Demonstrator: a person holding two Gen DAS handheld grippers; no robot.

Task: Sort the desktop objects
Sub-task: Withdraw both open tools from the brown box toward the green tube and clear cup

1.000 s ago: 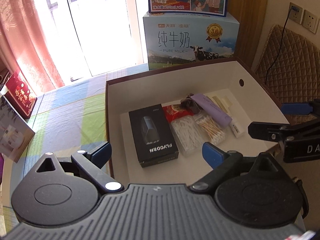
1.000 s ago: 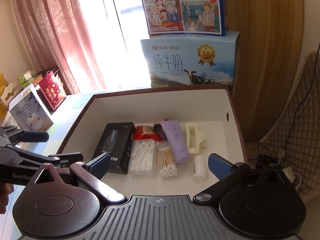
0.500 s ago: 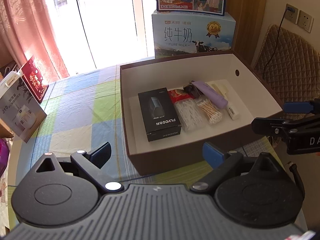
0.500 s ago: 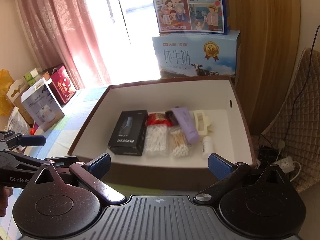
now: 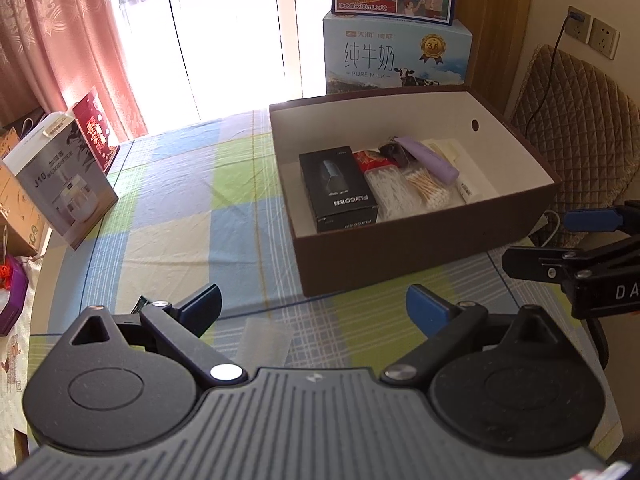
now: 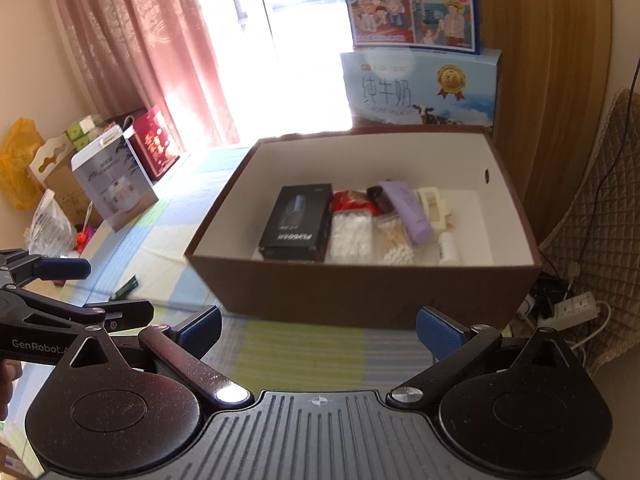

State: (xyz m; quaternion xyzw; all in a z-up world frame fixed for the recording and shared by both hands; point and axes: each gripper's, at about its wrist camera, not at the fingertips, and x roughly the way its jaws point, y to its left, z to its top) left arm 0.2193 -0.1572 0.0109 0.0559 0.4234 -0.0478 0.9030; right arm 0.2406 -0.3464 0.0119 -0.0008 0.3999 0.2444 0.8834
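A brown box point(image 5: 420, 248) with a white inside stands on the checked tablecloth. In it lie a black carton point(image 5: 338, 188), a red packet point(image 5: 366, 158), two packs of cotton swabs point(image 5: 404, 192), a purple tube point(image 5: 430, 158) and a small white bottle point(image 5: 466, 192). My left gripper point(image 5: 314, 306) is open and empty, in front of the box's near left corner. My right gripper point(image 6: 319, 328) is also open and empty, facing the box point(image 6: 360, 292) from its front. Each gripper shows at the edge of the other's view: the right gripper point(image 5: 540, 240), the left gripper point(image 6: 104, 290).
A small dark green strip point(image 6: 126, 288) lies on the cloth by the left gripper, and a clear plastic piece point(image 5: 266, 340) lies under it. Milk cartons point(image 5: 396, 56) stand behind the box. A white appliance box point(image 5: 64, 184) and a red bag point(image 5: 96, 128) stand left. A quilted chair point(image 5: 580, 140) is right.
Both grippers have drawn back and up from over the box, so the whole box and more tablecloth now show. Both stayed open and empty. The box's contents have not moved.
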